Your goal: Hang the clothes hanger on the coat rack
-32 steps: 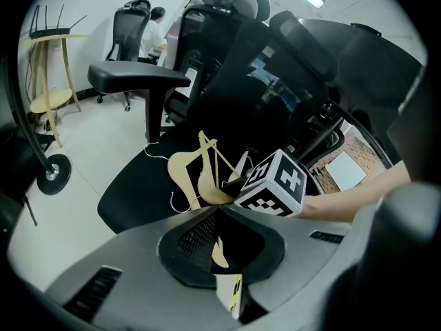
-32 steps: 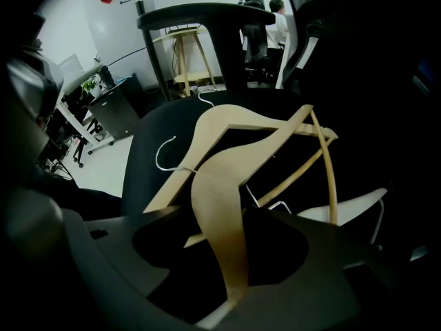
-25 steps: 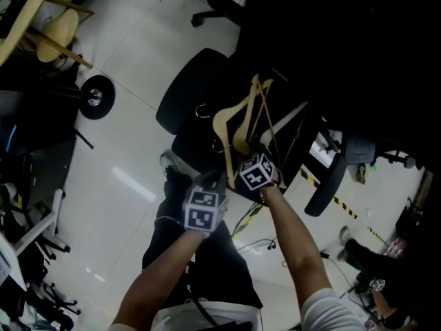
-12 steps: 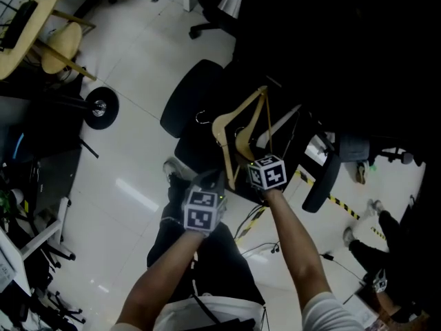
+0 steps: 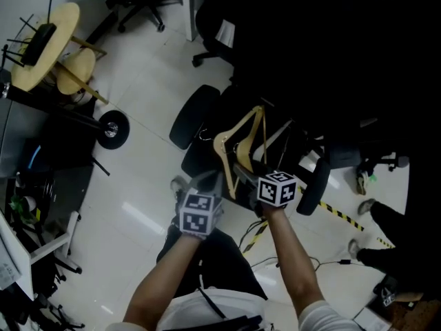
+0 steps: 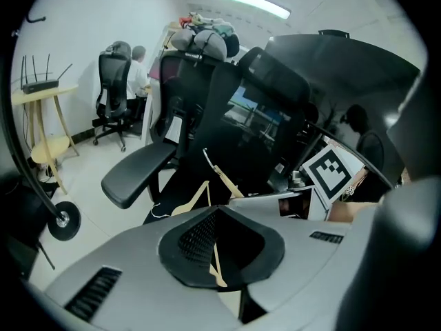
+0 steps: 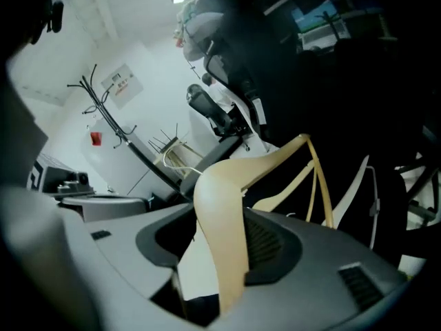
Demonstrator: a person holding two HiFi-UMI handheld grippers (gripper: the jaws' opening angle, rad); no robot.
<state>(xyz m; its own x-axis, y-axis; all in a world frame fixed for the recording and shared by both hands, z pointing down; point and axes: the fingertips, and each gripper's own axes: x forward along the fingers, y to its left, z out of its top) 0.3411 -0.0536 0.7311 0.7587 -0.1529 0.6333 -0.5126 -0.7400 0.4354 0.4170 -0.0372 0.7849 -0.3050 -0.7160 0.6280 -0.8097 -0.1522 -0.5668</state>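
right hand-held gripper (image 7: pixel 224 216): clamped on the wide shoulder arm of the hanger (image 7: pixel 278 159); the wood sits between both pads.
left hand-held gripper (image 6: pixel 217 209): closed on the hanger's thin bar; the bar runs on past the tips.
spacing: the two sit side by side in the head view, marker cubes near but not touching.
hanger place: in the air over the chair (image 5: pixel 195 112), carried by both hand-held grippers, apart from seat and floor.
hanger look: pale wood, curved shoulders, thin cross bar, metal hook (image 5: pixel 201 133). The hook end lies to the left, over the chair seat.
edge right: dark. A second chair's armrest (image 5: pixel 313 185) is just beside the right hand-held gripper.
edge ahead: black chair backs stand close in the left gripper view.
room left: white tile floor (image 5: pixel 138 185) shows between the chair and the wheel (image 5: pixel 114 129).
coat rack (image 7: pixel 151 161): black pole with prongs at the top, by the white wall, well apart from the hanger.
beyond: yellow round tabletop (image 5: pixel 67 21) at far left.
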